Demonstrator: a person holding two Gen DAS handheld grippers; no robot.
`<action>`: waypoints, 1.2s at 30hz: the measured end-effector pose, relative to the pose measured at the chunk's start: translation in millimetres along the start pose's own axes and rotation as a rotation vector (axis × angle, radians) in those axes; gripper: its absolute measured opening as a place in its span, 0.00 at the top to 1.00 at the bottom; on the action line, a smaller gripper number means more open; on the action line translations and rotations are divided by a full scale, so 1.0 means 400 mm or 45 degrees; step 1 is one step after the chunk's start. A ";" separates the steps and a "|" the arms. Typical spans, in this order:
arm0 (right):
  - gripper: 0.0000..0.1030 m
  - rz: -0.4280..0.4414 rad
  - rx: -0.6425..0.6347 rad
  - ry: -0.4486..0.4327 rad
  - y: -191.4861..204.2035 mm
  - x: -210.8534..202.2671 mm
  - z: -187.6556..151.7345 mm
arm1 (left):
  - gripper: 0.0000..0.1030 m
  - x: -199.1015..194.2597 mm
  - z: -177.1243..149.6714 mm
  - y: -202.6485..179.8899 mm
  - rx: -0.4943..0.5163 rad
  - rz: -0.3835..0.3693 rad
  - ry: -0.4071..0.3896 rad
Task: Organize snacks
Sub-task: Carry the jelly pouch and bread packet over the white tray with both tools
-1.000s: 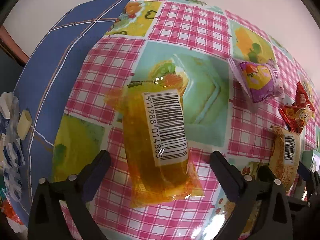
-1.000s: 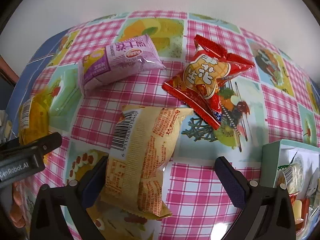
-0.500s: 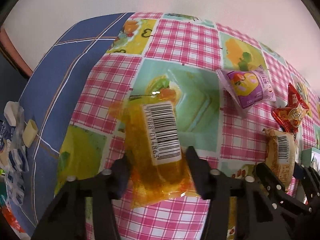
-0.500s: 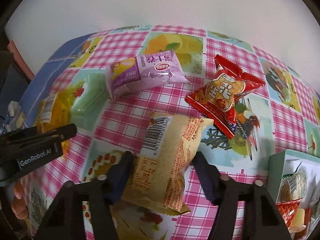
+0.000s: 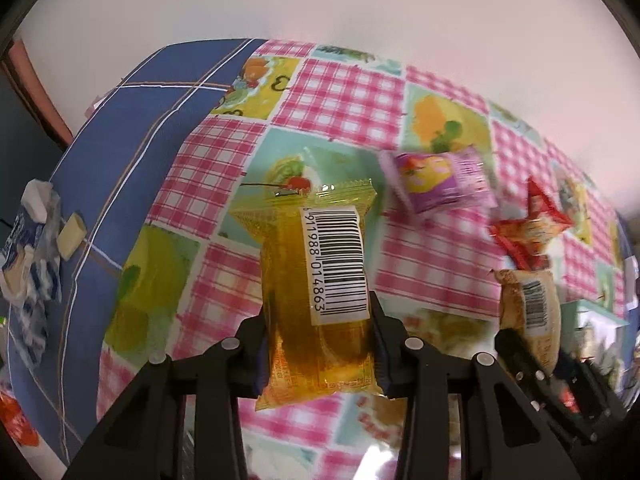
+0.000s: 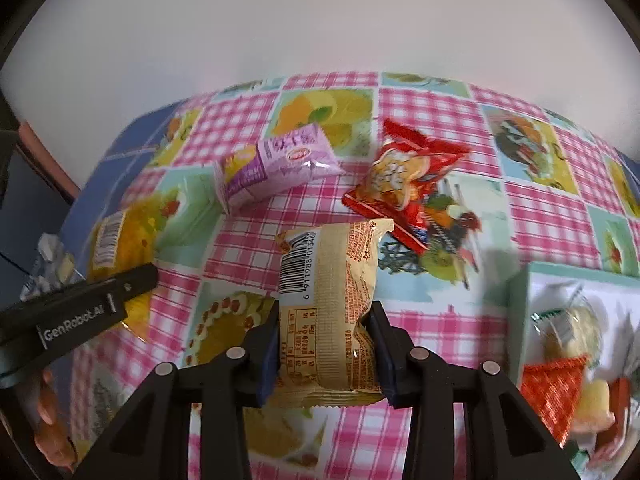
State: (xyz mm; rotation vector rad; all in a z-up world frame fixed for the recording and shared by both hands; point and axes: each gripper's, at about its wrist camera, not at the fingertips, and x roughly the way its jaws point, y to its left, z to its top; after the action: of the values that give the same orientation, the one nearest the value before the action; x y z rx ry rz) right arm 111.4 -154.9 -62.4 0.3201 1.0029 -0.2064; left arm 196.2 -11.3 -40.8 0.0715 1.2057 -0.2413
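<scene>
My left gripper [image 5: 320, 354] is shut on a clear yellow snack packet [image 5: 316, 280] with a white barcode label, raised off the checked tablecloth. My right gripper [image 6: 325, 356] is shut on a beige snack packet [image 6: 332, 300], also lifted; that beige packet [image 5: 530, 308] shows at the right of the left wrist view. The yellow packet [image 6: 120, 248] and the left gripper's body appear at the left of the right wrist view. A purple packet [image 6: 276, 168] and a red packet [image 6: 404, 176] lie on the cloth beyond.
A mint-green box [image 6: 516, 320] holding several snacks sits at the right. The purple packet [image 5: 436, 182] and red packet [image 5: 528, 228] lie to the right of the yellow one. Crumpled wrappers [image 5: 32, 248] lie on the blue cloth [image 5: 132, 128] at the left edge. A white wall rises behind.
Both grippers went from wide open to shut, left on the yellow packet and right on the beige packet. Both packets have since risen off the cloth.
</scene>
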 end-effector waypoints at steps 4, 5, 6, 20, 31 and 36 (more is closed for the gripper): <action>0.59 0.010 0.067 -0.058 -0.030 -0.082 -0.007 | 0.59 -0.071 -0.009 -0.047 -0.007 -0.053 -0.018; 0.59 0.014 0.090 -0.068 -0.042 -0.104 -0.011 | 0.59 -0.083 -0.010 -0.063 -0.005 -0.066 -0.020; 0.59 0.017 0.112 -0.077 -0.055 -0.125 -0.014 | 0.59 -0.097 -0.014 -0.078 -0.004 -0.075 -0.022; 0.59 -0.102 0.508 -0.151 -0.381 -0.315 -0.078 | 0.59 -0.180 -0.118 -0.385 0.124 -0.203 -0.005; 0.59 -0.277 0.723 -0.216 -0.651 -0.402 -0.134 | 0.59 -0.147 -0.207 -0.617 0.275 -0.294 0.046; 0.59 -0.392 0.730 -0.226 -0.743 -0.409 -0.156 | 0.59 -0.115 -0.239 -0.688 0.343 -0.306 0.058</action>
State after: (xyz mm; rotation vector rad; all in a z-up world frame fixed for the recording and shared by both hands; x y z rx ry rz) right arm -117.0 -406.4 -4.0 0.6553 0.7983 -0.7953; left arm 31.9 -254.7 -12.0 0.1672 1.2215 -0.6150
